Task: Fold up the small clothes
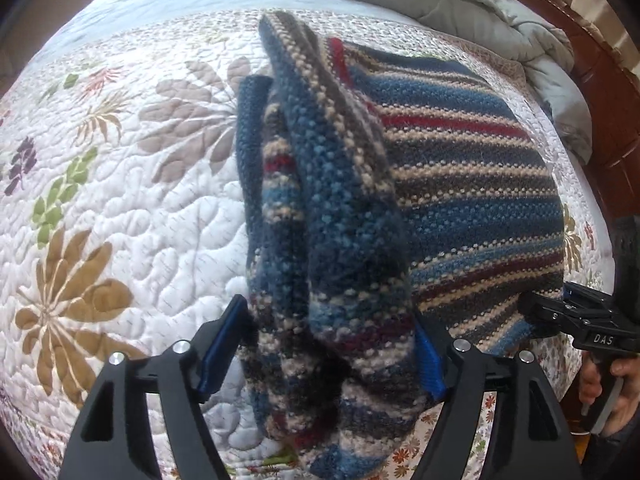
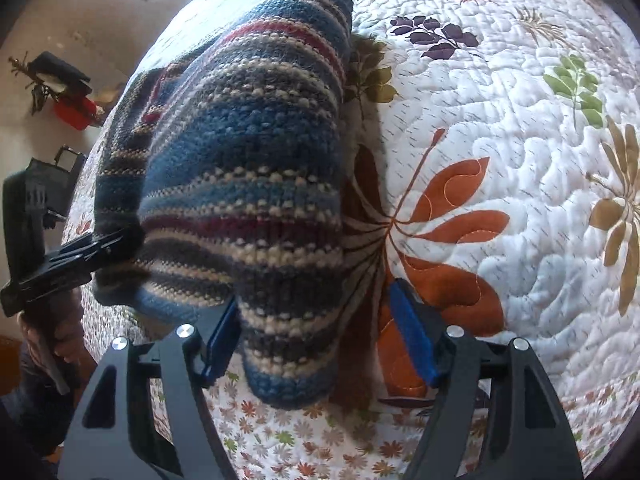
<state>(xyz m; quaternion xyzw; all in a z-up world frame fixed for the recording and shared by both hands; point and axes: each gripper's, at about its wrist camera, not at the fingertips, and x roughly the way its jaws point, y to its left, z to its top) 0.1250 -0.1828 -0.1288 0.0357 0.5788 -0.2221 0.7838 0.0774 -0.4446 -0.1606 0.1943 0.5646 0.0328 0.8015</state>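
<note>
Left claw (image 1: pixel 332 344) spread wide; right claw (image 2: pixel 316 332) likewise spread.

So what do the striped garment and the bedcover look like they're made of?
Striped garment: chunky knit, likely wool or acrylic; visible stitches, fuzzy matte surface. Bedcover: quilted, probably cotton, with stitched puffy swirls and printed flowers, matte.

The left wrist view looks down its fingers, close over the striped knit sweater (image 1: pixel 460 184), with the right gripper (image 1: pixel 532 312) at 3 o'clock. The right wrist view faces likewise, the left gripper (image 2: pixel 120 240) at 9 o'clock. Both share the sweater and floral quilt (image 1: pixel 120 200).
</note>
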